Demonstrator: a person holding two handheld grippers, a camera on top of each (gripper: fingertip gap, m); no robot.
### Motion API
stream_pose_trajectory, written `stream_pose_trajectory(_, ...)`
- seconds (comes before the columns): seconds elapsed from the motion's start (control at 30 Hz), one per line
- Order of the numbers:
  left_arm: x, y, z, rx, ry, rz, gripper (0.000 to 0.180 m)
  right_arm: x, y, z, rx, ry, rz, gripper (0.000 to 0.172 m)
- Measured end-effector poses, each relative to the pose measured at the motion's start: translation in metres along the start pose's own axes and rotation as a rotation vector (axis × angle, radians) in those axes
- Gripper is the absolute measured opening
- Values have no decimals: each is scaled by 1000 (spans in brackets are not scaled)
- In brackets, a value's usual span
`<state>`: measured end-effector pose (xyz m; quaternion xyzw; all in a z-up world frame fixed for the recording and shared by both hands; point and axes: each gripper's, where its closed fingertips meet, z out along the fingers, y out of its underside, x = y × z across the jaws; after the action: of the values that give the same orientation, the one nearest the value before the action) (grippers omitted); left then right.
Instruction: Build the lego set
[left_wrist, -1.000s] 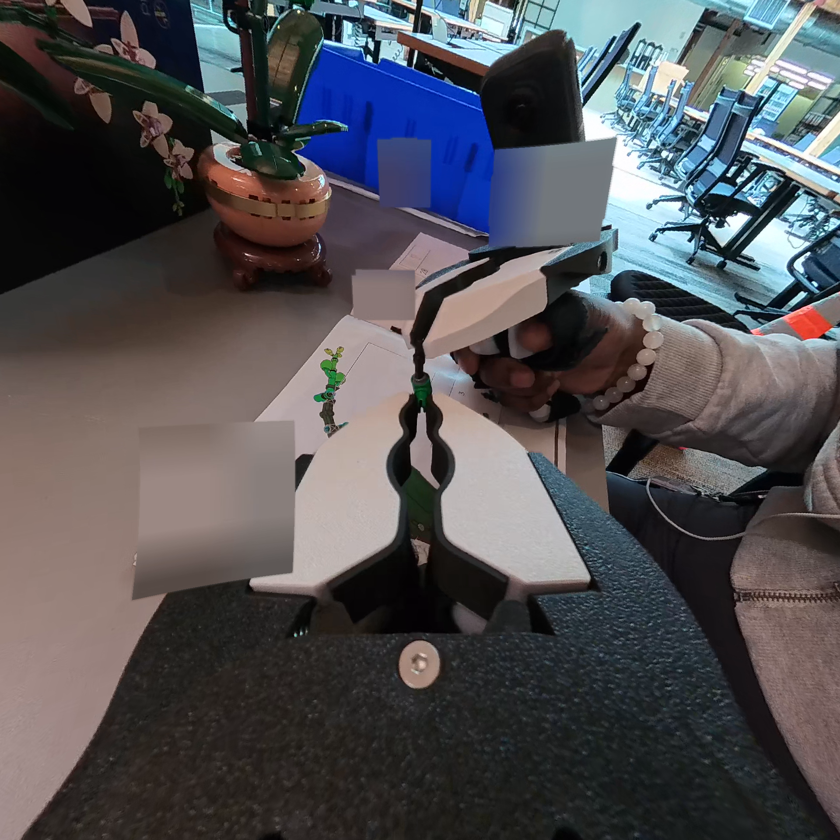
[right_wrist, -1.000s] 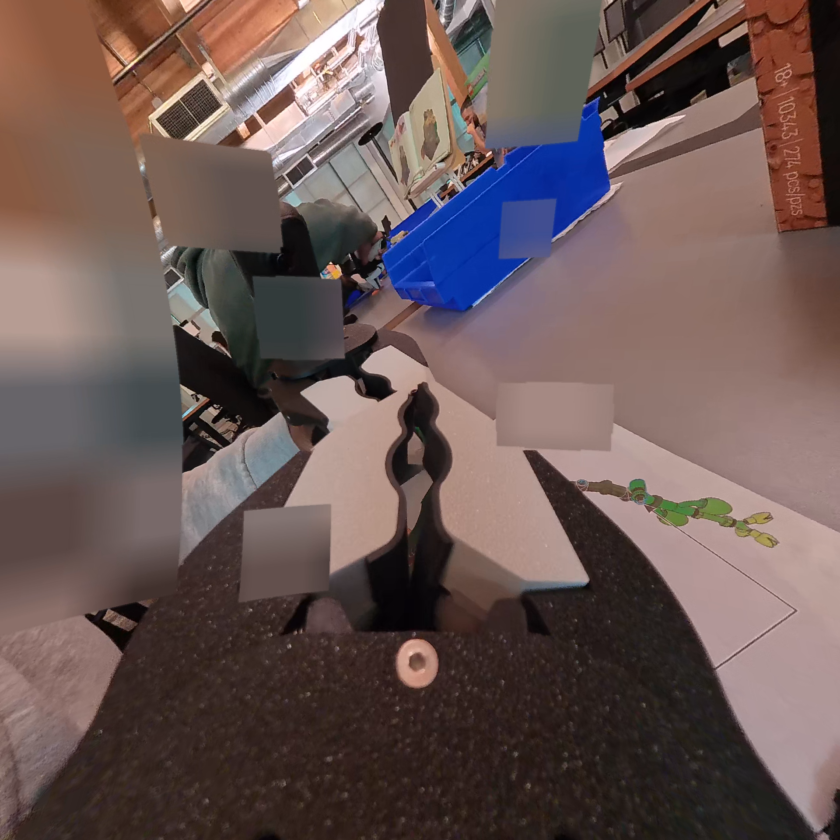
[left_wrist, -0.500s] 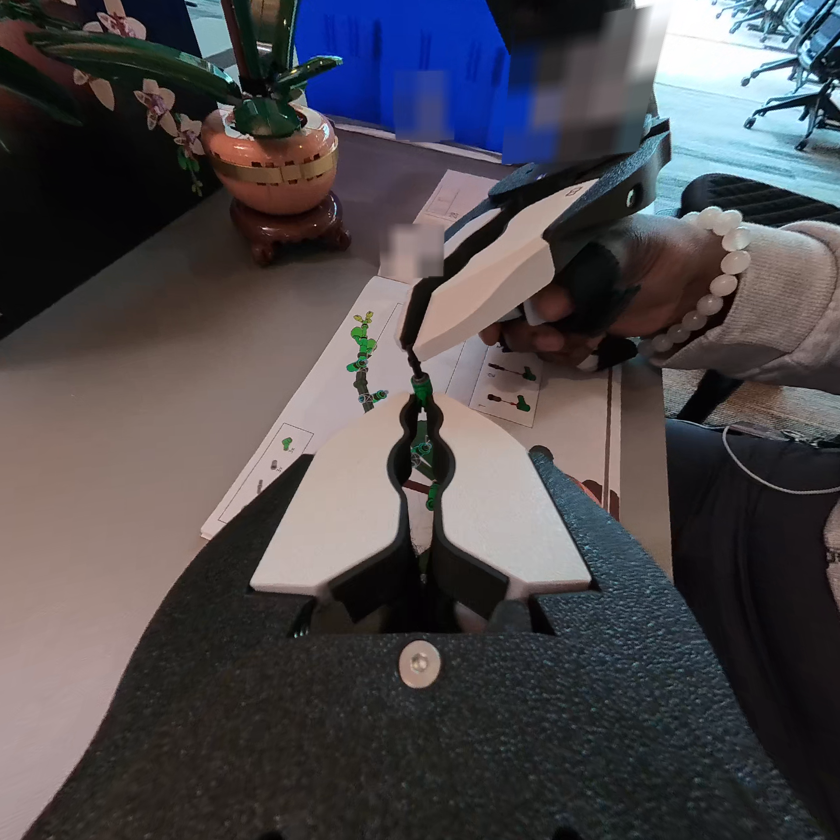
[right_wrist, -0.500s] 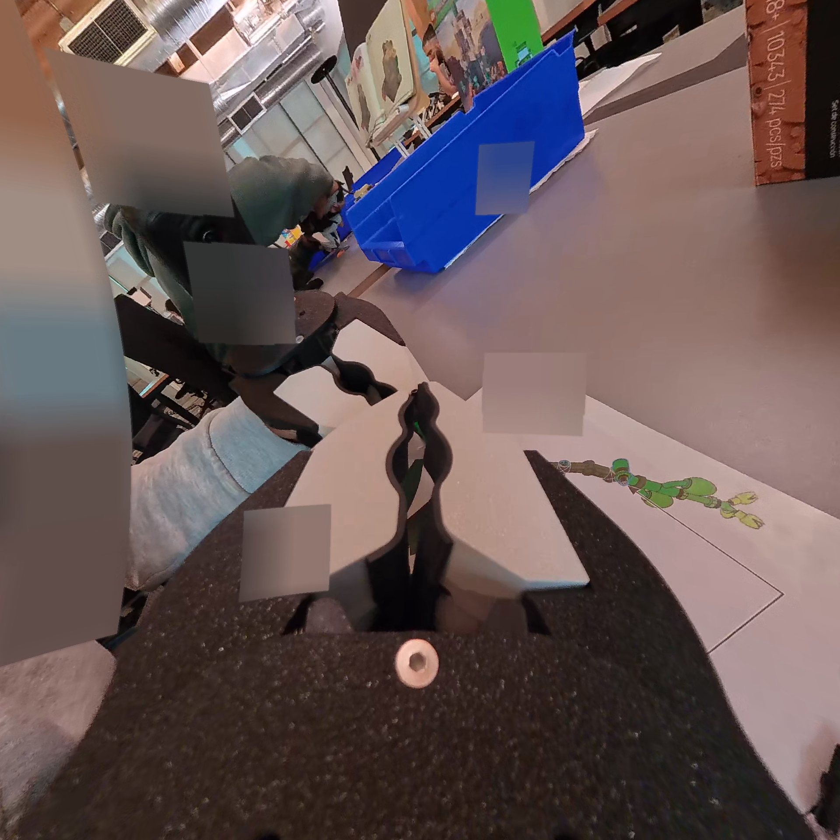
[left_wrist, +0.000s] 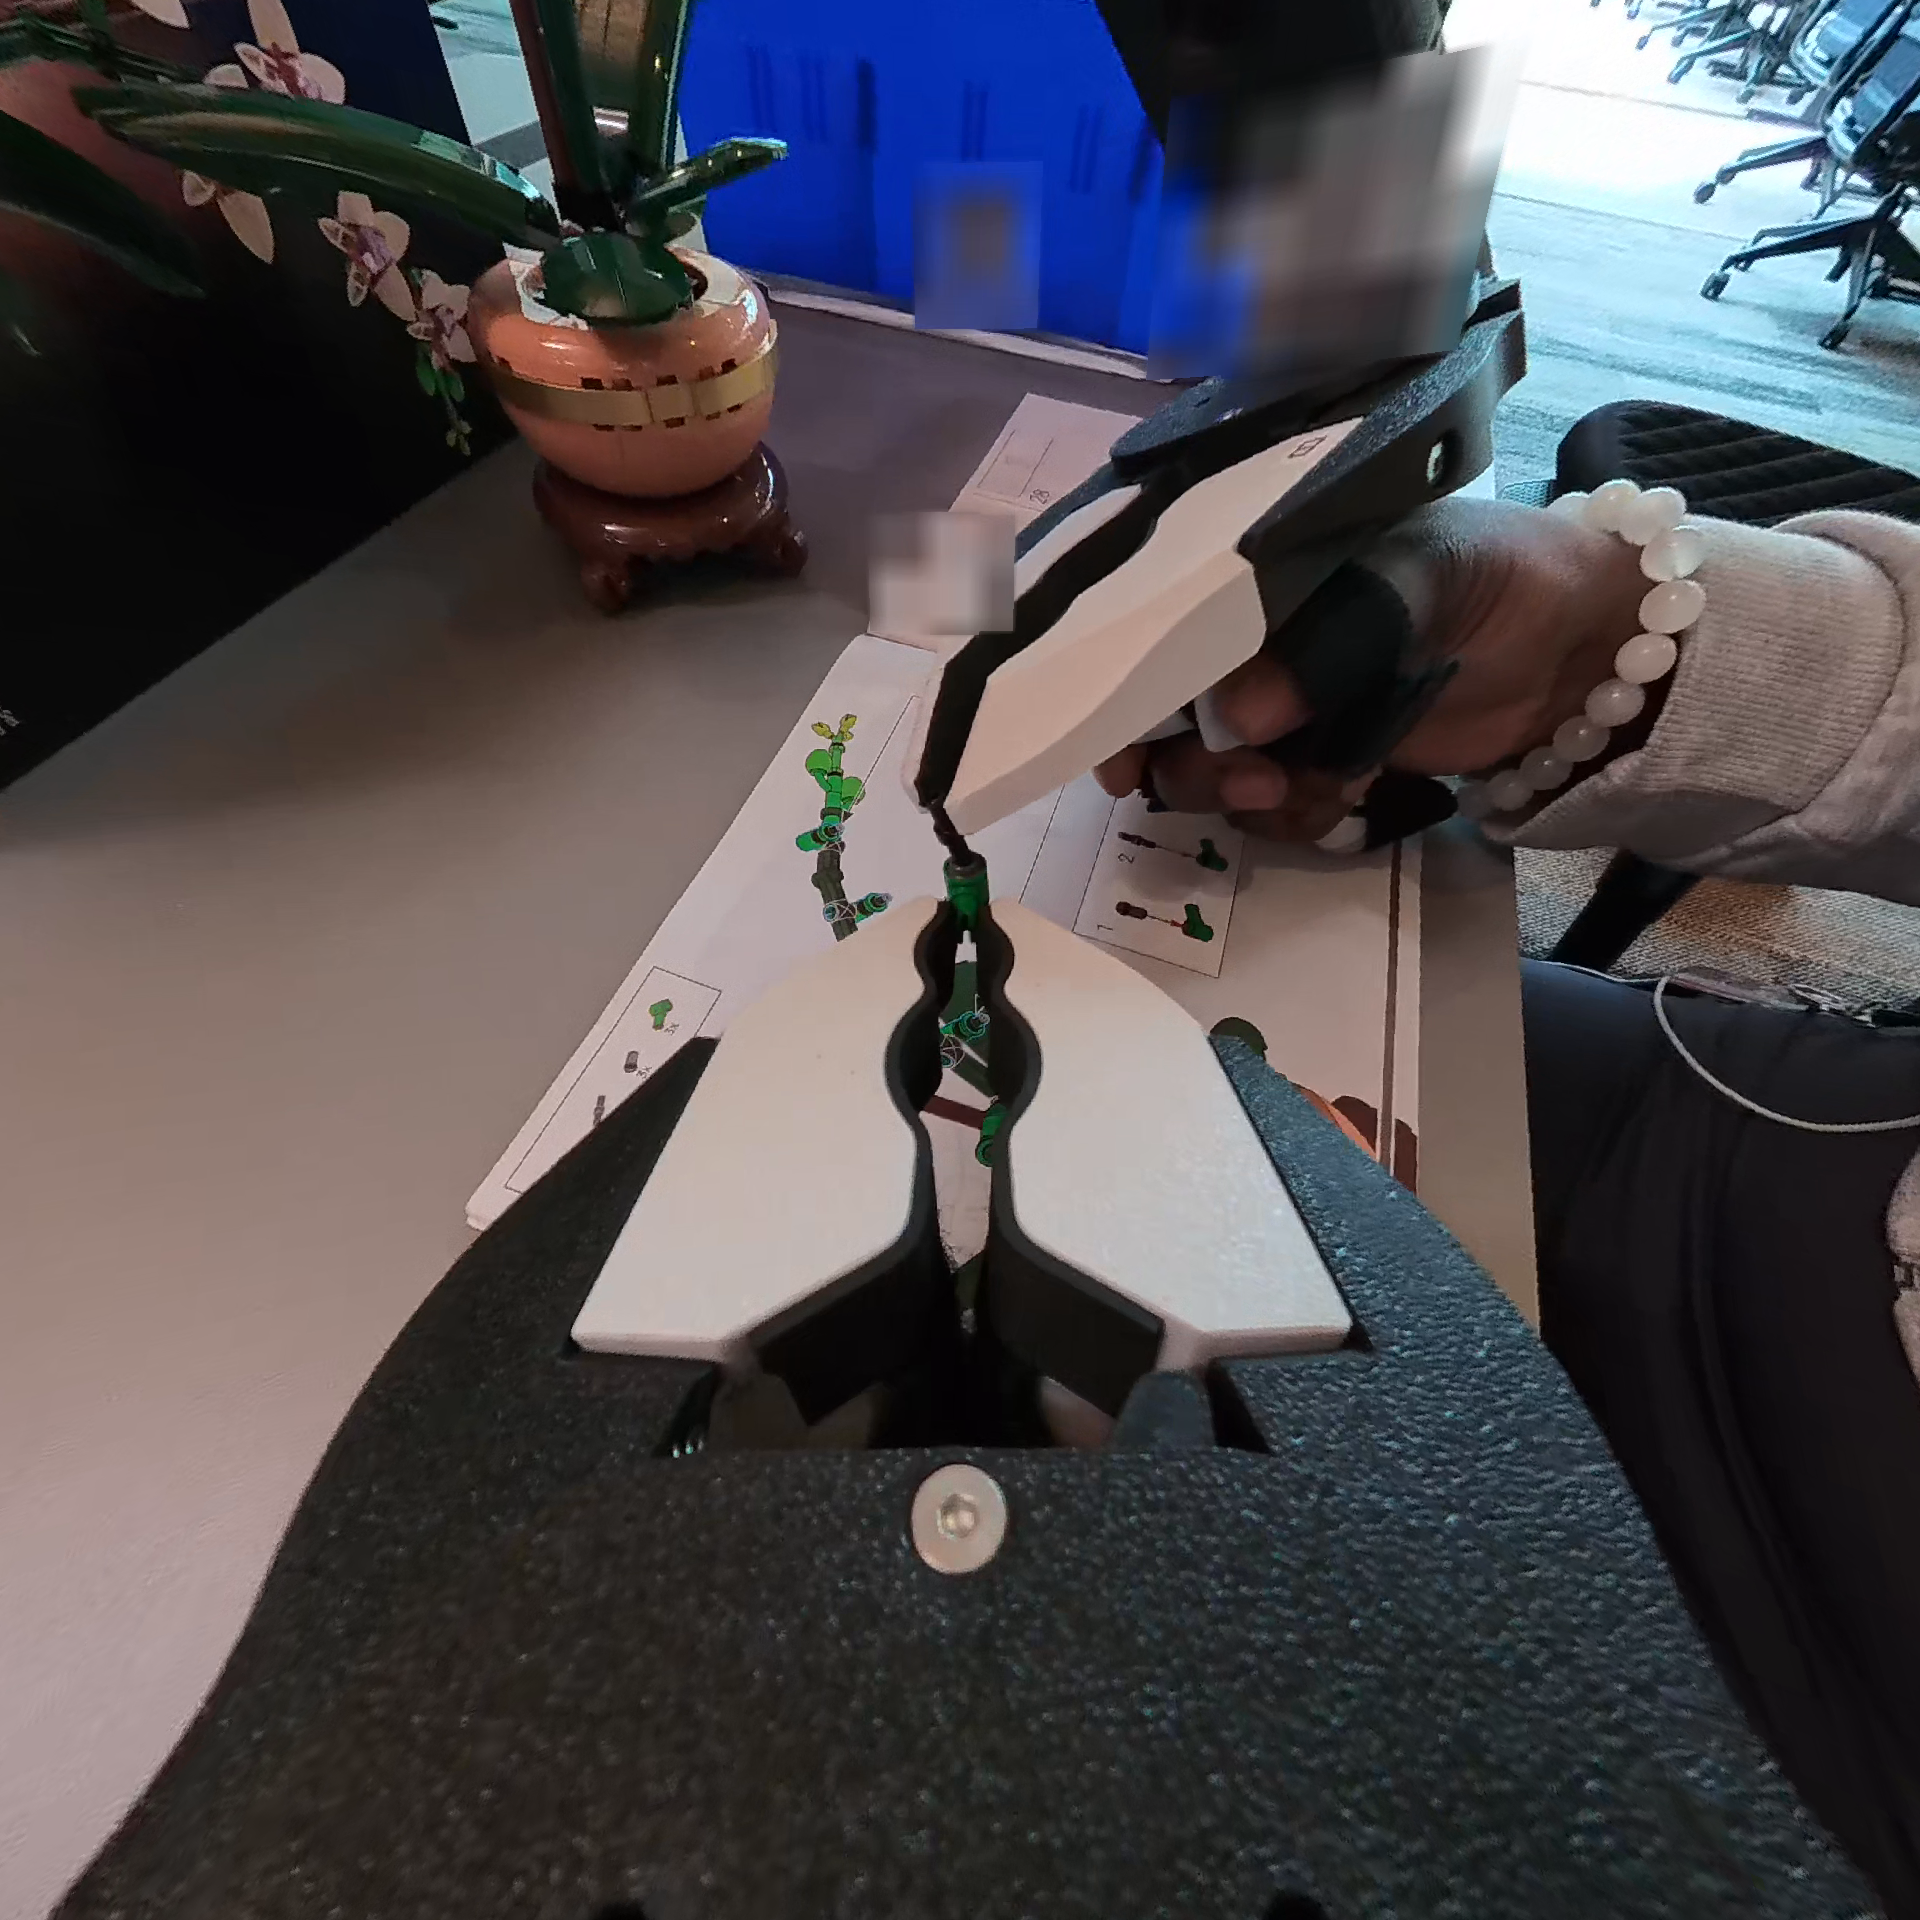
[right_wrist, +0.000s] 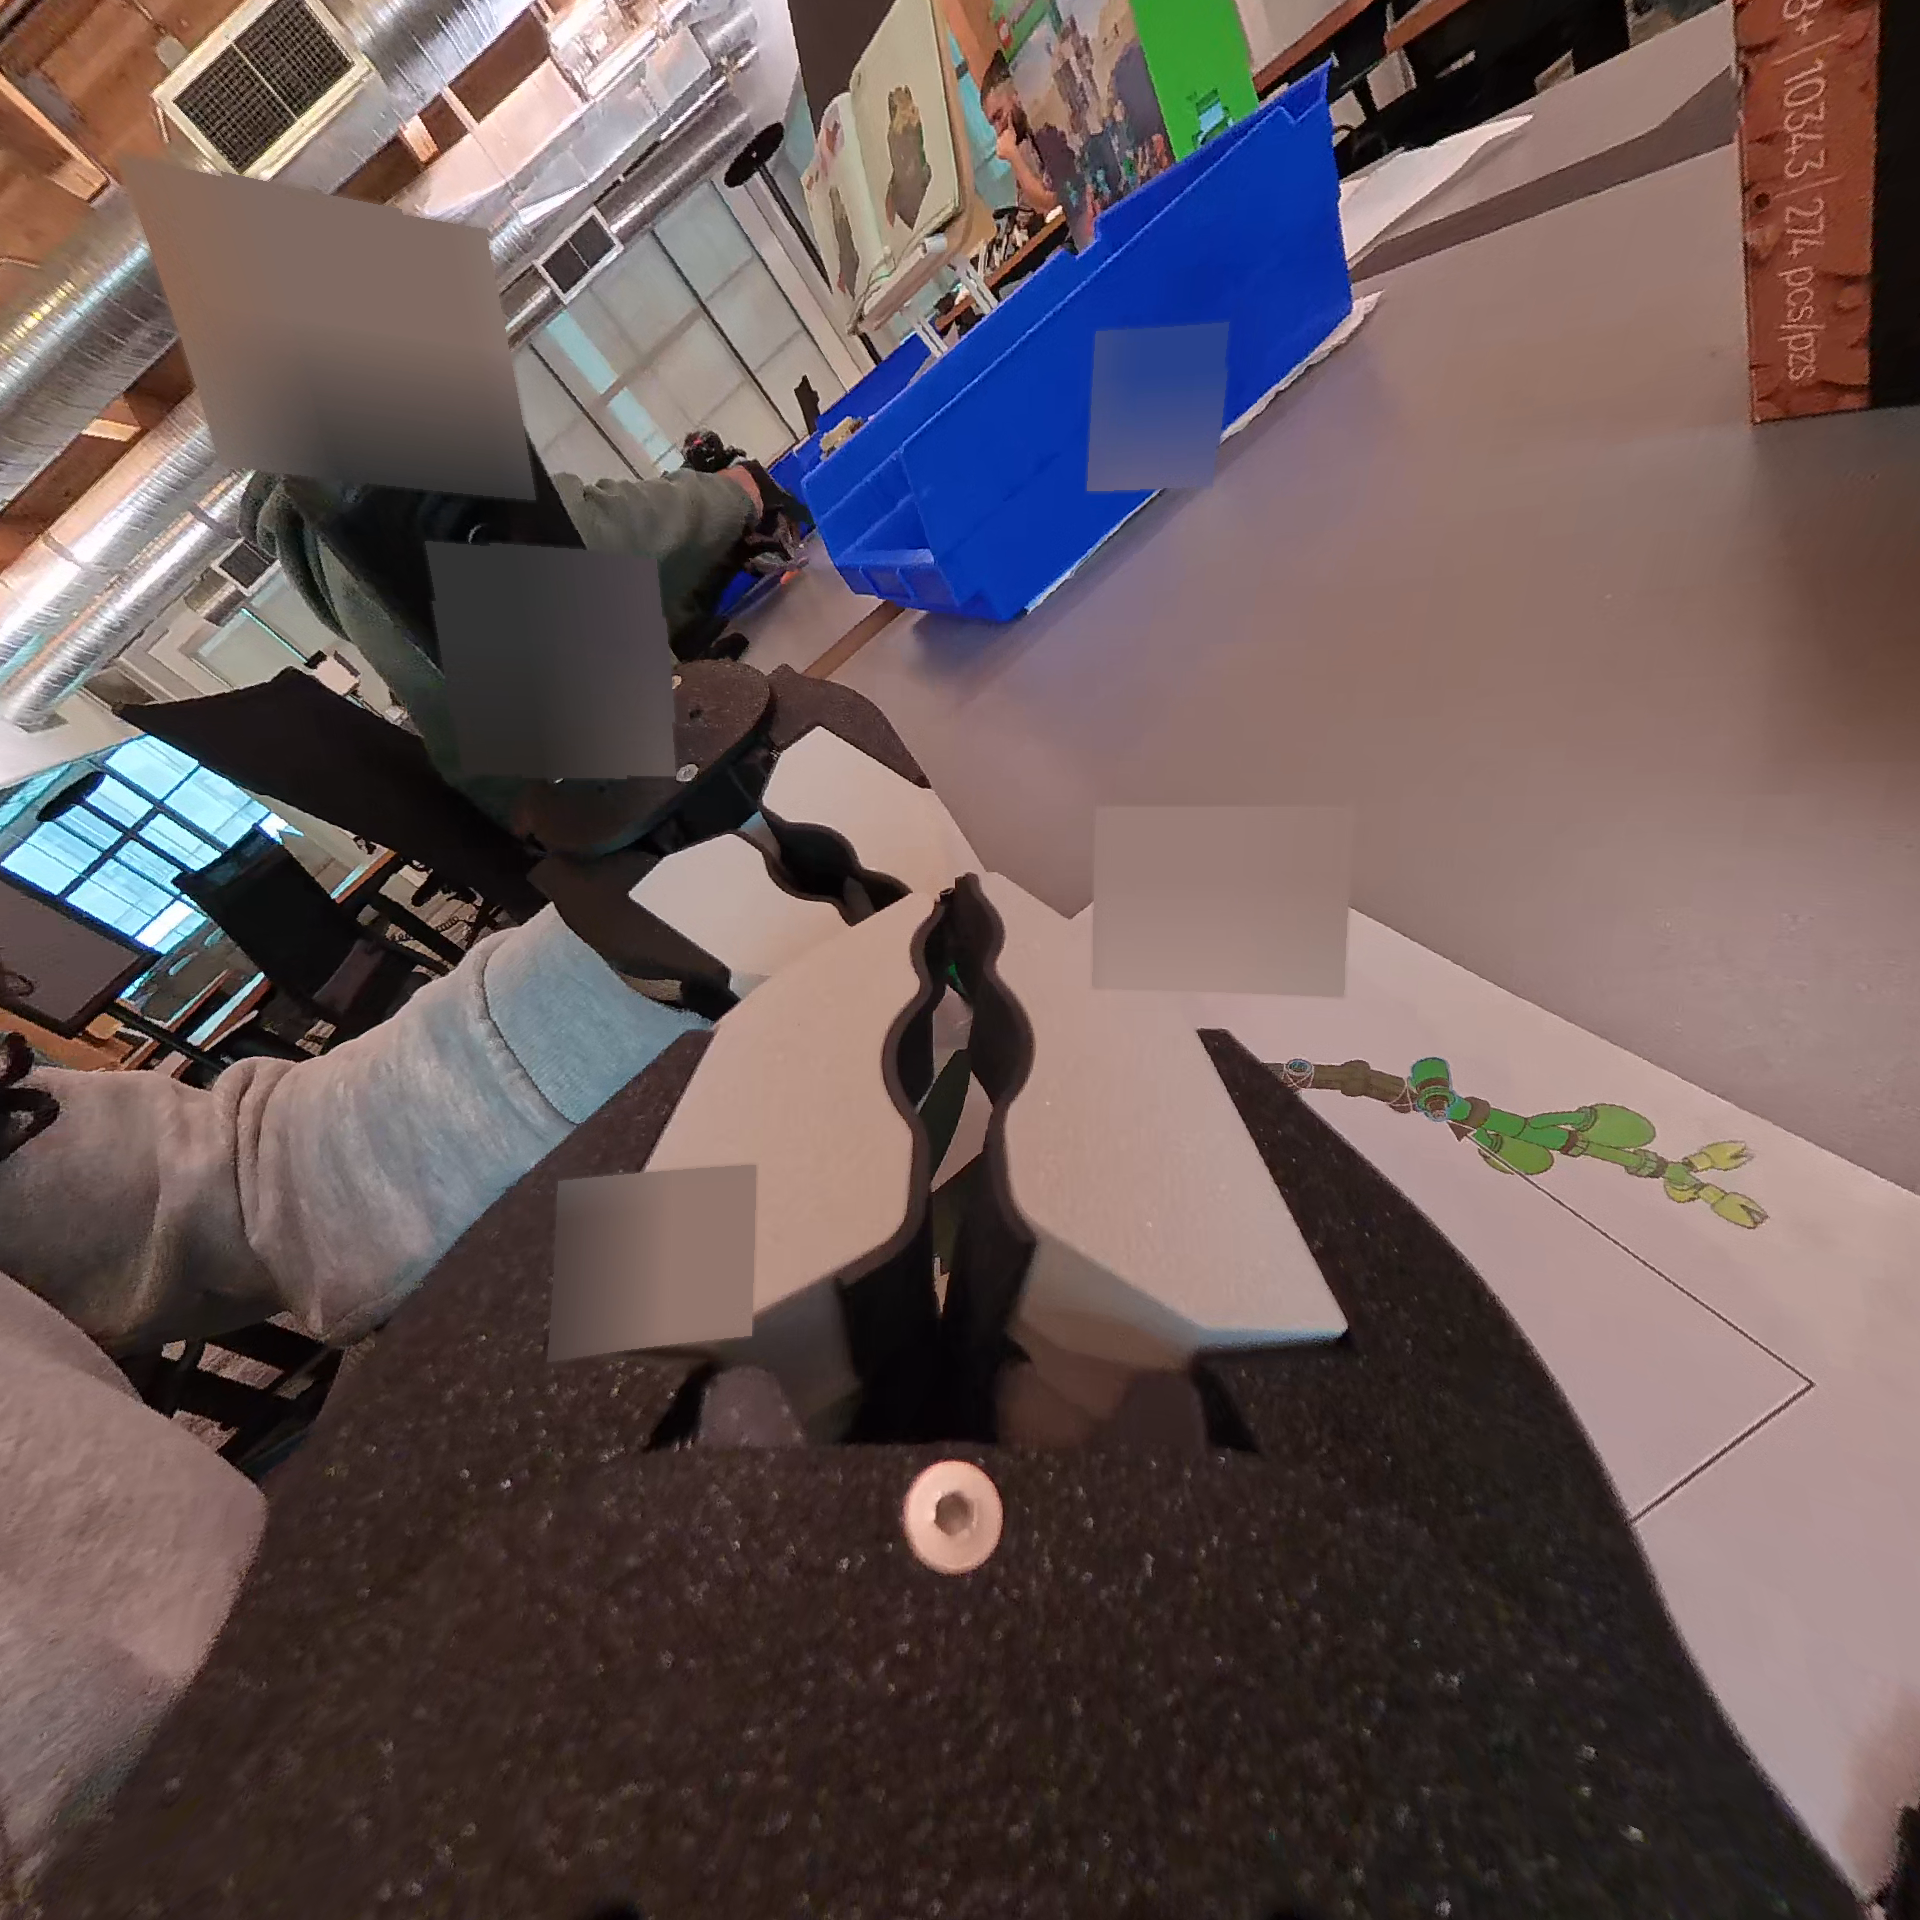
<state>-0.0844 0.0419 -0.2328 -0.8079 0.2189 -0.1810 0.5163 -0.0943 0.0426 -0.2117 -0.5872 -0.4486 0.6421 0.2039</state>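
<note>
The left gripper (left_wrist: 964, 914) is holding its jaws together on a small green connector piece (left_wrist: 964, 891), which is standing up out of the fingertips above the open instruction booklet (left_wrist: 1299, 966). The right gripper (left_wrist: 935, 795) is reaching in from the right, its jaws clamped on a thin dark pin (left_wrist: 948, 826) whose lower end is meeting the top of the green connector piece. The right hand (left_wrist: 1382, 717), wearing a white bead bracelet (left_wrist: 1642, 665) and a grey sleeve, is gripping that tool's handle. In the right wrist view the right gripper (right_wrist: 951, 904) is showing its wavy inner edges nearly together, with a trace of green between them, and the left gripper is sitting just beyond its tips. The booklet is lying flat on the grey counter (left_wrist: 312, 831). A brick-built plant in a pink pot (left_wrist: 623, 395) is standing on the counter at the far left, well apart from both grippers, and a blue bin (right_wrist: 1091, 447) is resting farther back.
</note>
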Motion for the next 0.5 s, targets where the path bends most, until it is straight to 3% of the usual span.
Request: stream_pose_trajectory(0.5,2,-4,0,28,41,-75,2,-3,-2,0,13,-4,-21,0)
